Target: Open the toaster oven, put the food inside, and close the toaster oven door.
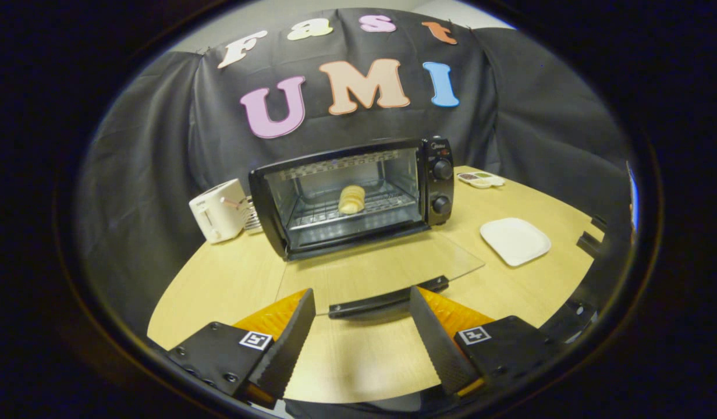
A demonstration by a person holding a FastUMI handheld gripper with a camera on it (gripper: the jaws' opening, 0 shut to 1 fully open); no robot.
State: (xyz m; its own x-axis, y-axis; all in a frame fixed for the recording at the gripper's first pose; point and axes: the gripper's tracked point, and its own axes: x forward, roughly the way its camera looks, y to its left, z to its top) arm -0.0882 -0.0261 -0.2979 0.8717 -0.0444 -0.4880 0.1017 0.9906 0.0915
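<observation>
The black toaster oven [358,195] stands with its glass door [382,267] folded flat on the wooden table [219,285]. A pale bread roll [351,199] lies inside on its wire rack. The gripper [361,311] hovers spread wide, empty, the door's black handle [387,299] between its fingers. A white square plate [514,240] sits right of the oven.
</observation>
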